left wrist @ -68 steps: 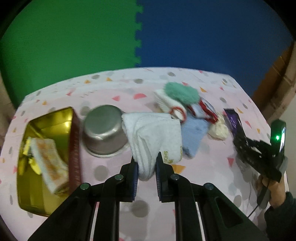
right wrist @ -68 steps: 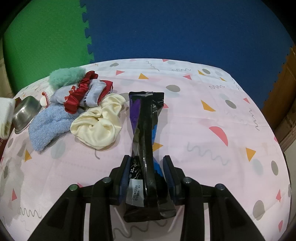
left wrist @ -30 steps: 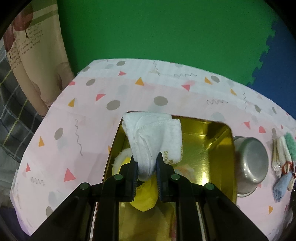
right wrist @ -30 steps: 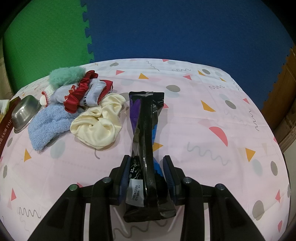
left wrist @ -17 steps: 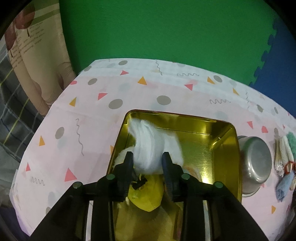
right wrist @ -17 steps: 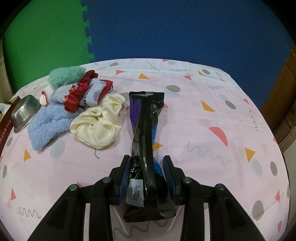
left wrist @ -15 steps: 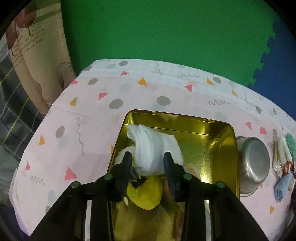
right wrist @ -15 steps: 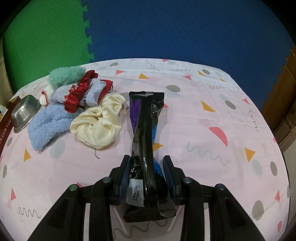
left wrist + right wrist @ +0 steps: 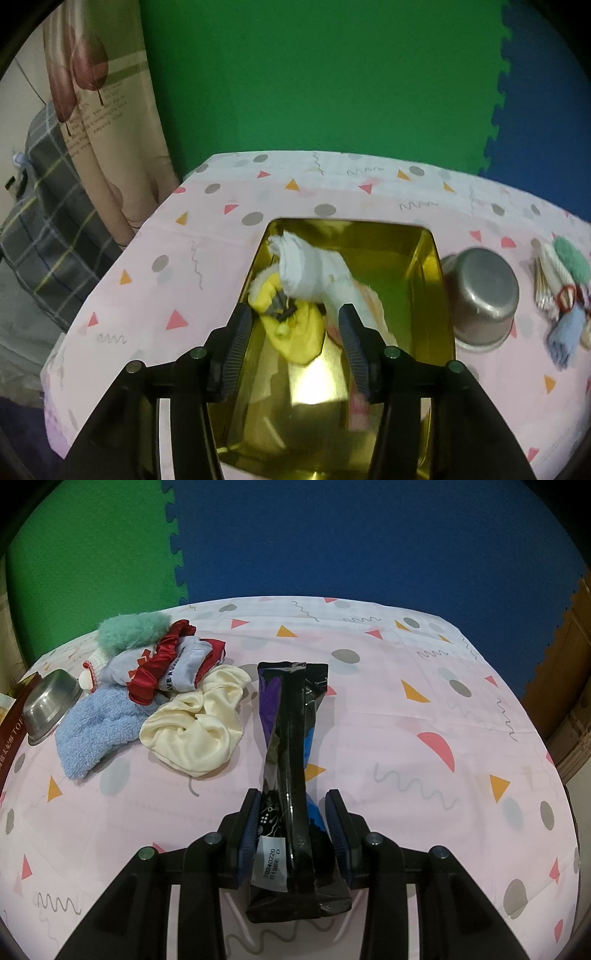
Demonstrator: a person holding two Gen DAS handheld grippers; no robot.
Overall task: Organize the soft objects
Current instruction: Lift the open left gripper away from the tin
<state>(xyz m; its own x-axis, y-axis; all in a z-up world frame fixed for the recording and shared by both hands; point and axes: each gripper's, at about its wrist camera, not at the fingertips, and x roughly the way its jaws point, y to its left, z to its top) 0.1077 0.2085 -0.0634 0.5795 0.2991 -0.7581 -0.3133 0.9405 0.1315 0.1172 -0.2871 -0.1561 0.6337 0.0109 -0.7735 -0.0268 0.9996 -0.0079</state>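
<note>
The white towel (image 9: 314,271) lies bunched inside the gold tin (image 9: 430,258), up toward the tin's far left corner, resting on a yellow cloth (image 9: 295,328) and a pale orange-printed cloth (image 9: 364,299) that share the tin with it. The left gripper (image 9: 293,334) hangs over the near half of the tin with its two fingers spread wide; nothing sits between the pads, and the towel is just beyond the fingertips, apart from them. A small dark clip-like piece rests on the yellow cloth, too blurred to tell what it is.

Just to the right of the tin stands an upturned steel bowl (image 9: 480,295), touching or nearly touching the tin's right wall. Further right of the tin, past the bowl, the remaining soft things are heaped together on the pink patterned tablecloth (image 9: 424,709): a light blue fluffy cloth (image 9: 98,733), a cream satin scrunchie (image 9: 197,725), a red satin scrunchie (image 9: 162,664) draped over a grey garment (image 9: 188,661), and a teal furry piece (image 9: 133,631) at the back of the heap.

Well to the right of the tin, beyond that heap, the right gripper (image 9: 291,821) pinches a black foil packet (image 9: 290,738) between its blue pads. The packet stretches away from the fingers, its far end close beside the cream scrunchie.
</note>
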